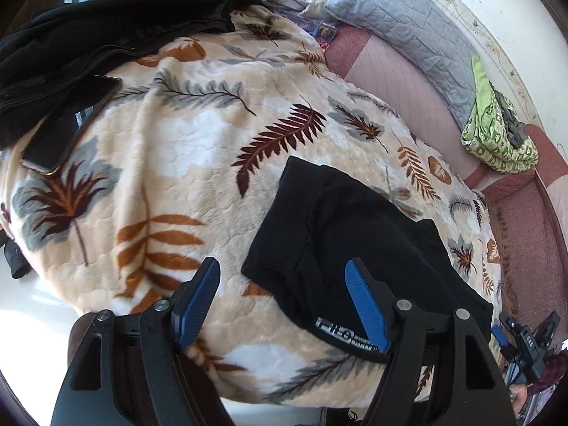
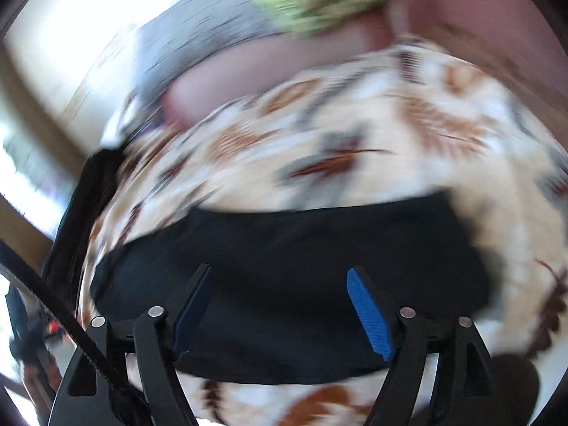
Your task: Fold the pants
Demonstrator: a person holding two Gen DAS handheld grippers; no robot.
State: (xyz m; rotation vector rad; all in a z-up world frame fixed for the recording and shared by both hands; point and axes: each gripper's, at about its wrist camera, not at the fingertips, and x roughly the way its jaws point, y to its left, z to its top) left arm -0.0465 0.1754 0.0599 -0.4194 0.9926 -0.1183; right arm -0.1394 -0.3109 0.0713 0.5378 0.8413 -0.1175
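Note:
Black pants lie folded into a compact stack on a leaf-patterned blanket, with a white logo near the lower edge. My left gripper is open and empty, above the stack's left edge without touching it. In the right wrist view, which is motion-blurred, the same pants lie as a wide dark band. My right gripper is open and empty just above them. The right gripper also shows in the left wrist view at the far right edge.
A dark phone lies on the blanket at the left, beside a heap of black clothing. A grey pillow and a green patterned cloth sit on the pink mattress at the back right. White floor shows lower left.

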